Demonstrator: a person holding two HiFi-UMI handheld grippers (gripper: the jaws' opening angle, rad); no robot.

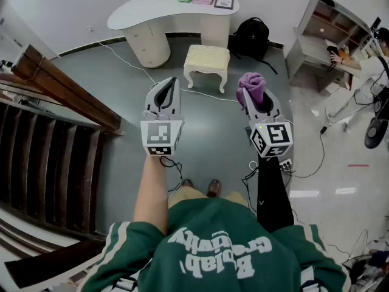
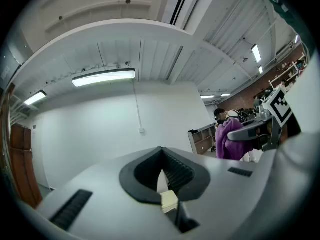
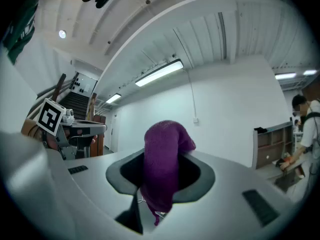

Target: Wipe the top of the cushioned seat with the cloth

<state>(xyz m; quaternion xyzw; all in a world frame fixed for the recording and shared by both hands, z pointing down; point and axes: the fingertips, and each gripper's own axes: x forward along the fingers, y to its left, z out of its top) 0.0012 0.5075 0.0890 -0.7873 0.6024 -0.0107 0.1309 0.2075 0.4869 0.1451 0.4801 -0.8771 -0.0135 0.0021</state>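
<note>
Purple cloth [image 1: 250, 84] leads the head view, bunched in the right gripper [image 1: 254, 96] over the grey floor [image 1: 121, 84]. The left gripper [image 1: 165, 93] is level beside it on the left, and the cream cushioned seat [image 1: 206, 58] stands farther off, just in front of the white tabletop [image 1: 152, 14]. Over to the left gripper view, where the fingers meet at the tips with nothing between them. On to the right gripper view, and the fingers are clamped on the cloth, which bulges above them and hangs below.
</note>
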